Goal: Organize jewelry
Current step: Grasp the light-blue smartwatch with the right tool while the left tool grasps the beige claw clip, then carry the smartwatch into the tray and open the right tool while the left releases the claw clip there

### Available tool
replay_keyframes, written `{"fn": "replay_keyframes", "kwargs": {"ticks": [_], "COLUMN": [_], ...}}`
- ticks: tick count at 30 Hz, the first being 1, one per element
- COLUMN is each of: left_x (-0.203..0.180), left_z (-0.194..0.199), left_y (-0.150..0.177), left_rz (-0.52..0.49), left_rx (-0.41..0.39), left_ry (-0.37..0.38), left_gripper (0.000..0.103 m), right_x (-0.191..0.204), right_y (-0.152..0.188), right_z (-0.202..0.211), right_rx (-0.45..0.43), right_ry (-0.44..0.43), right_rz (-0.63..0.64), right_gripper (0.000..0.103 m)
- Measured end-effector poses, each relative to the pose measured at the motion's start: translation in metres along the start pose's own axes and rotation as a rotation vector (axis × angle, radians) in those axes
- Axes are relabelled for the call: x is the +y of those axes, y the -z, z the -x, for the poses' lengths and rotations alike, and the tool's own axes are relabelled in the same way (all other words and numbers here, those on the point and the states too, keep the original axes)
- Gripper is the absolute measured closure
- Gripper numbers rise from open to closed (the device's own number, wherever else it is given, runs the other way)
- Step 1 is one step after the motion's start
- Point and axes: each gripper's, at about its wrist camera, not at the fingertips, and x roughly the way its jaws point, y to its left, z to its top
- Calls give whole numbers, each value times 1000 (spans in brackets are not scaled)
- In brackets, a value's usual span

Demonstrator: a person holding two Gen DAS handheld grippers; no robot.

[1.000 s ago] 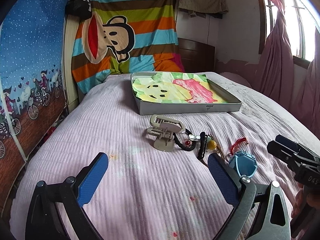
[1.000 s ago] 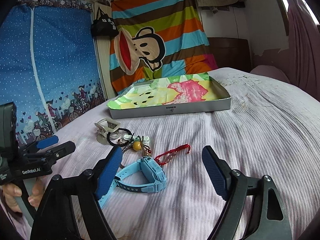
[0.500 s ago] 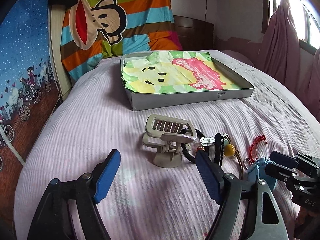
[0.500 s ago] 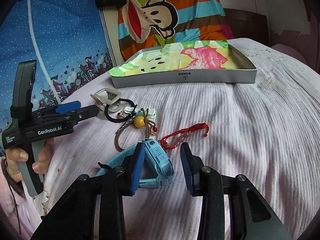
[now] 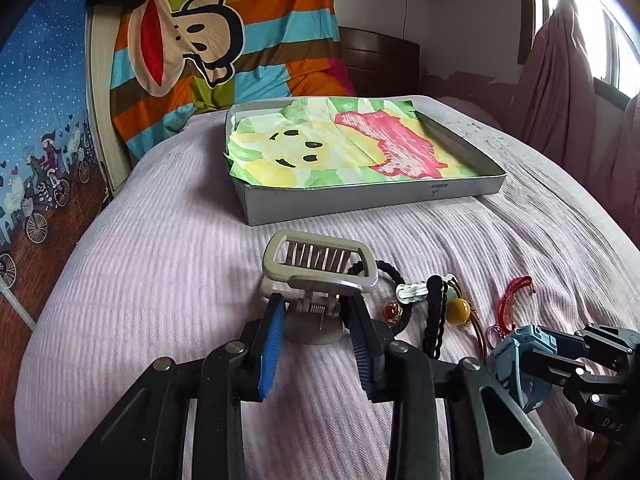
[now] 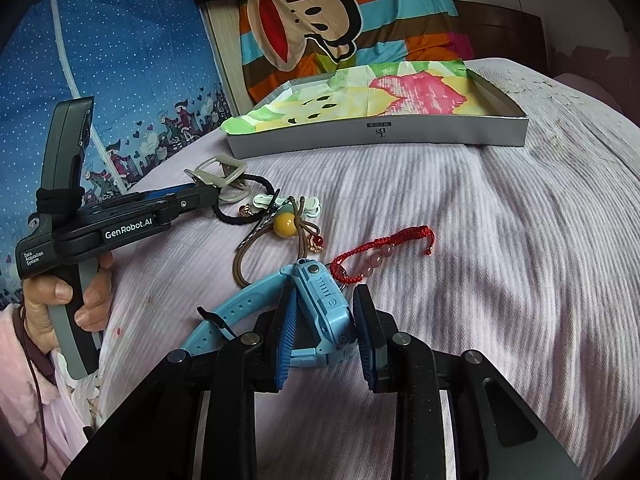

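Jewelry pieces lie bunched on a lilac ribbed bedspread [image 5: 160, 264], nearer the cameras than a shallow grey cardboard tray [image 5: 360, 200]. Angled downward, the left gripper [image 5: 316, 316] is closing its blue pads around the base of a beige plastic claw hair clip [image 5: 320, 264]. Right of the clip, the right gripper [image 6: 326, 316], tilted down, is closing on a light blue plastic wristwatch [image 6: 316, 300]. A hand [image 6: 64, 304] grasps the left gripper's handle.

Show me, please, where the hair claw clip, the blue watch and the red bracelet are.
hair claw clip [image 5: 320, 266]: left wrist view, on its toothed upper frame.
blue watch [image 6: 320, 300]: right wrist view, on the case's side.
red bracelet [image 6: 400, 237]: right wrist view, on its braided cord.
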Motion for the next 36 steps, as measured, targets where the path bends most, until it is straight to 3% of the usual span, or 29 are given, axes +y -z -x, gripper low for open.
{"fn": "replay_keyframes", "kwargs": {"ticks": [4, 13, 23, 36], "left_x": [2, 5, 5, 3], "left_z": [-2, 10, 35, 55], "left_y": [0, 7, 17, -8], "left_rz": [7, 26, 50, 69], "left_rx": [8, -23, -86, -178], "left_ry": [28, 48, 81, 72], "left_gripper": [81, 82, 82, 82], "right_x": [-3, -3, -1, -8], "right_y": [2, 6, 6, -38], "right_z": [-2, 3, 13, 18], "right_rx": [2, -36, -99, -207], "right_ry": [-13, -31, -41, -46], "right_rz": [-22, -43, -38, -58], "right_gripper": [79, 87, 88, 88]}}
